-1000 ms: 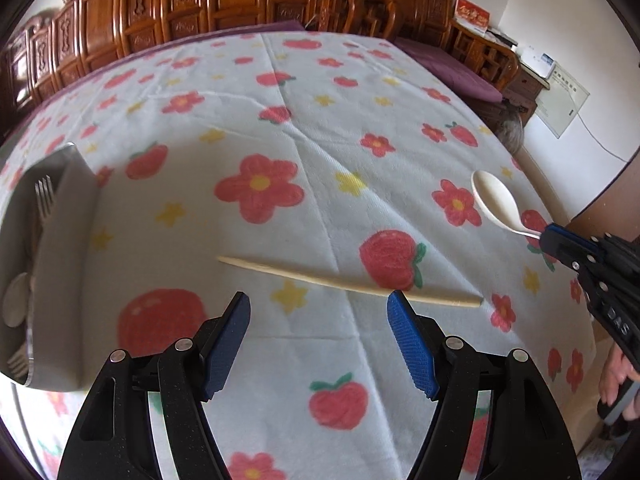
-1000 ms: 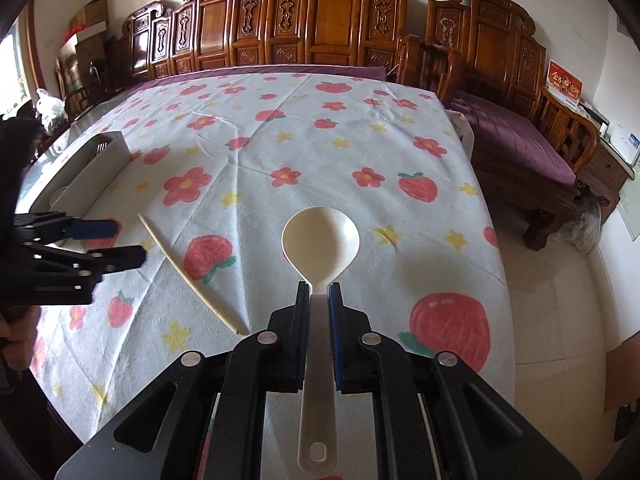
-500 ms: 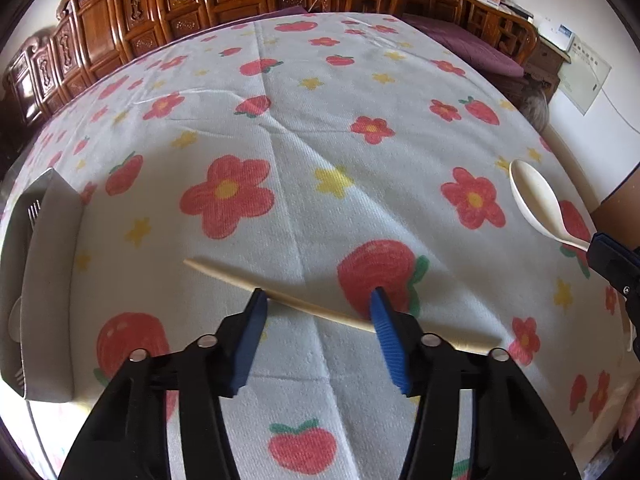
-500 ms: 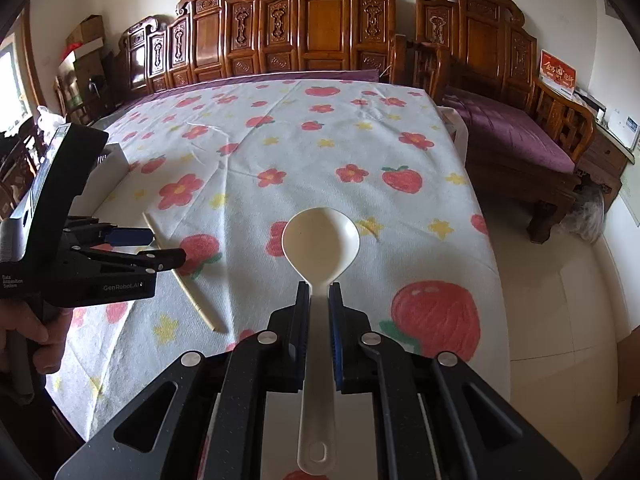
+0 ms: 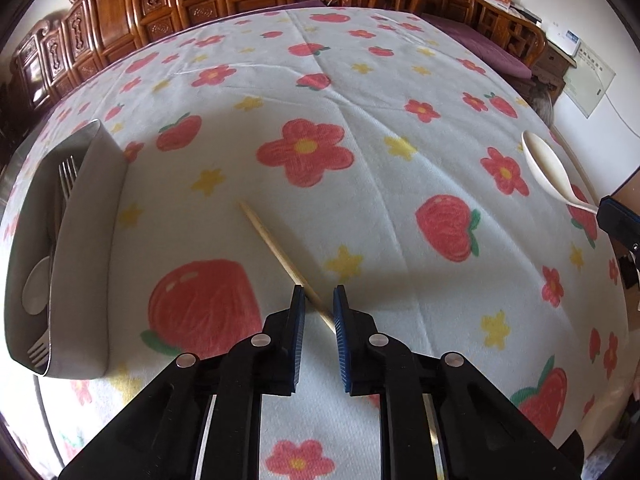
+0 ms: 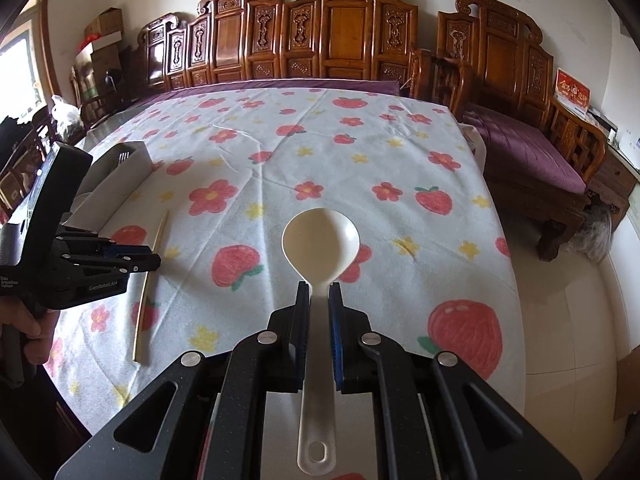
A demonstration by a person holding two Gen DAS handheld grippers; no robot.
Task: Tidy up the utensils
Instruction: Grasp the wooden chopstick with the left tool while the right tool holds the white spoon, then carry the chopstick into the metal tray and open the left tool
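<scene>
A pale wooden chopstick [image 5: 272, 242] lies slantwise on the flowered tablecloth [image 5: 360, 92]. Its near end sits between the blue pads of my left gripper [image 5: 316, 296], whose jaws are closing and touch it on both sides. In the right wrist view the left gripper [image 6: 154, 260] pinches the chopstick [image 6: 144, 304] near its middle. My right gripper [image 6: 319, 292] is shut on the handle of a cream plastic spoon [image 6: 320, 240], held above the cloth with the bowl pointing away. The spoon [image 5: 548, 168] also shows at the right of the left wrist view.
A grey utensil tray [image 5: 88, 240] stands at the table's left edge, holding forks [image 5: 66, 176] and a spoon [image 5: 36, 292]. Carved wooden chairs [image 6: 352, 36] line the far side, and a bench with a purple cushion [image 6: 528, 148] stands to the right. A hand [image 6: 32, 328] holds the left gripper.
The left gripper's jaws have narrowed from wide apart onto the chopstick, which has swung from lying crosswise to pointing away. The right gripper has kept the spoon about where it was.
</scene>
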